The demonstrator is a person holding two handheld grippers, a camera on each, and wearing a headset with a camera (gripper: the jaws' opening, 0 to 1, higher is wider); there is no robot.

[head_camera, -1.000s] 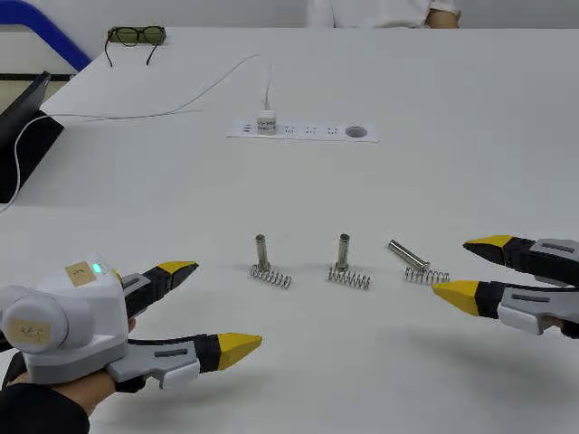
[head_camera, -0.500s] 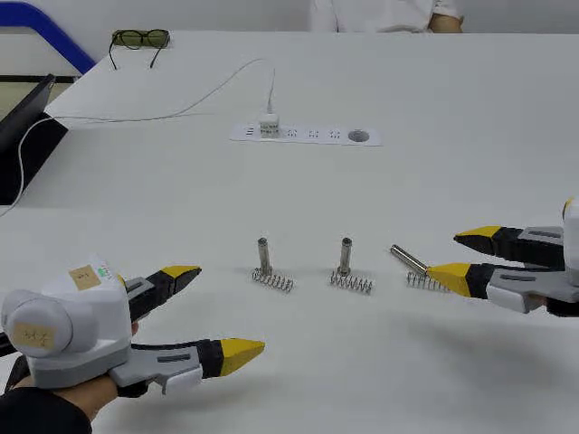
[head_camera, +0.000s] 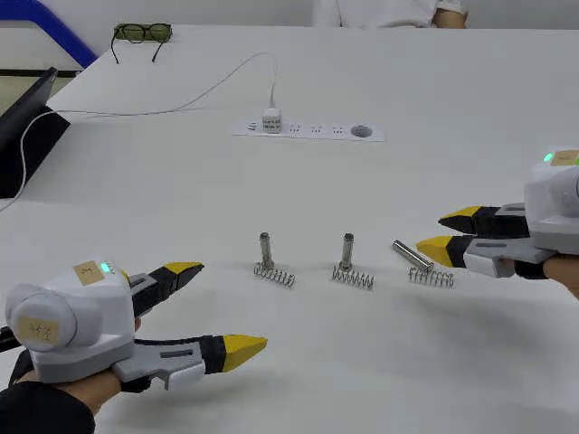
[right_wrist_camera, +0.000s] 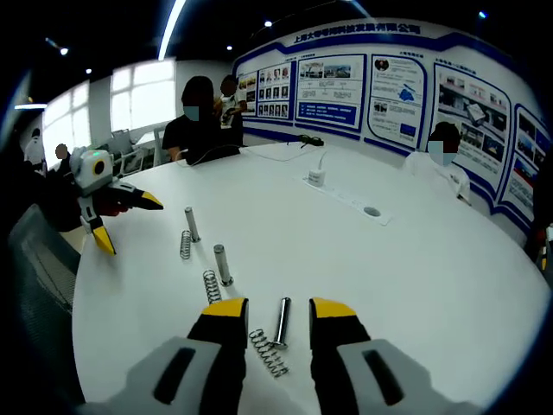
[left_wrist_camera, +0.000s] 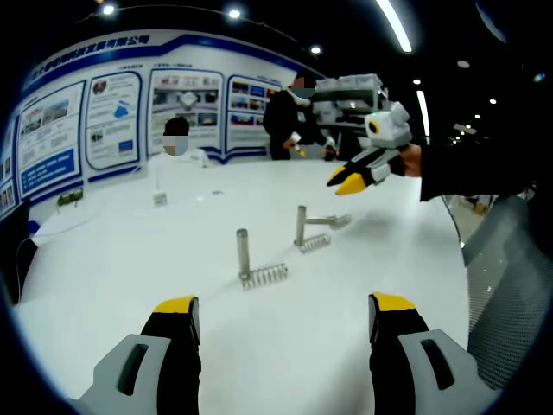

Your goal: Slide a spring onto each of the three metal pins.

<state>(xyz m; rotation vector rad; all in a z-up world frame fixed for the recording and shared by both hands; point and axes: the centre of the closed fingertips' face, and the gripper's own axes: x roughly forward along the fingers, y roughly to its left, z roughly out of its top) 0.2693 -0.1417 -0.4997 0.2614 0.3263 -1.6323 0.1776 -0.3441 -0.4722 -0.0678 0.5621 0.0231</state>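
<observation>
Left claw gapes wide; right claw looks narrowly parted.

Before me the left pin and middle pin are standing upright, while the right pin is lying on its side. The left spring, middle spring and right spring are lying loose, each just beside its own pin.

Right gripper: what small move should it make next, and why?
Probably lower the right gripper a little and close on the fallen pin. Its jaws stand open, with that pin lined up between them in the right gripper view. This pin lies flat beside its spring, while the left pin and the middle pin stand upright.
</observation>
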